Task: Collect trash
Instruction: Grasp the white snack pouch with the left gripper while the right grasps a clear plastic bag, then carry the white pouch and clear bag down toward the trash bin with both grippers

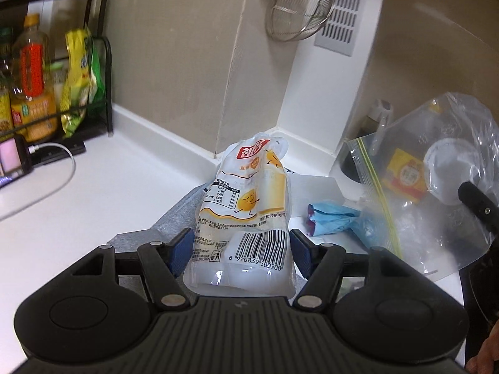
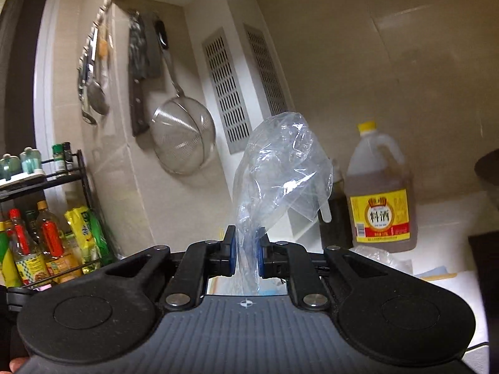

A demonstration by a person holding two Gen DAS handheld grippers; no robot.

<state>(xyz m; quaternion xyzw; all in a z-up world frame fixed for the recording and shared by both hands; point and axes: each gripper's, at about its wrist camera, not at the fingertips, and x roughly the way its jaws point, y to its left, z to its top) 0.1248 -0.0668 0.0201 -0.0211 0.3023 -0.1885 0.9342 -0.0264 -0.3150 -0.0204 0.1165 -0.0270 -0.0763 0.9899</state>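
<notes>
A clear snack wrapper [image 1: 246, 208] with yellow print and a barcode stands up between the blue pads of my left gripper [image 1: 240, 249], which is shut on its lower part. It hangs above the white counter [image 1: 103, 193]. To its right a clear zip bag [image 1: 436, 171] hangs open, with a yellow packet and a white lid inside. My right gripper [image 2: 246, 251] is shut on the rim of that clear bag [image 2: 280, 168], whose crumpled plastic rises above the pads. A crumpled blue wrapper [image 1: 333, 218] lies on the counter below the bag.
A black wire rack [image 1: 56, 93] with oil bottles and yellow packets stands at the left, a phone on a cable [image 1: 12, 159] beside it. A metal strainer [image 2: 184, 137] and utensils hang on the wall. A jug of cooking wine [image 2: 379, 187] stands in the right corner.
</notes>
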